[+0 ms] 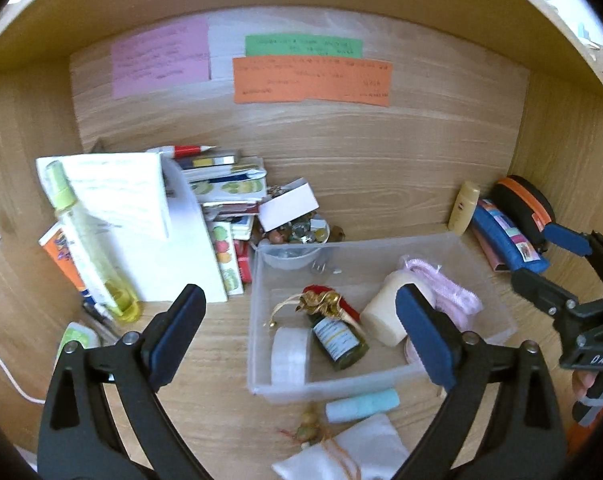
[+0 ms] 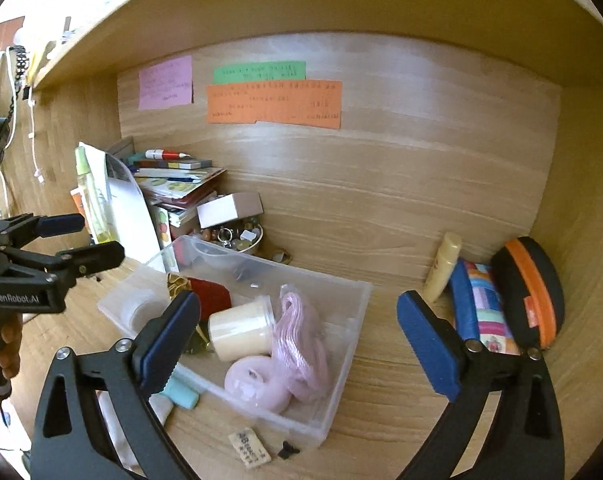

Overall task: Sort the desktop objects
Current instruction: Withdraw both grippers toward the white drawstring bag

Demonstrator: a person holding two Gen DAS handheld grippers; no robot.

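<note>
A clear plastic bin [image 1: 365, 384] stands on the wooden desk and holds a cream jar [image 1: 385, 314], a small green bottle [image 1: 339, 342], a white tape roll [image 1: 289, 356], pink cord [image 1: 453, 292] and a red and gold ornament [image 1: 325, 300]. My left gripper [image 1: 300, 289] hangs open above the bin's front, nothing between its fingers. My right gripper [image 2: 298, 295] is open too, above the bin's [image 2: 341, 384] right part, and empty. In front of the bin lie a light blue block [image 1: 361, 404], a white pouch [image 1: 357, 452] and a labelled eraser [image 2: 249, 448].
Books and papers [image 1: 149, 240] with a green spray bottle [image 1: 89, 248] crowd the back left, beside a bowl of trinkets [image 1: 301, 236]. At the right stand a cream tube [image 1: 463, 208], a blue pencil case [image 1: 509, 240] and a black and orange case [image 1: 529, 204]. Wooden walls enclose the nook.
</note>
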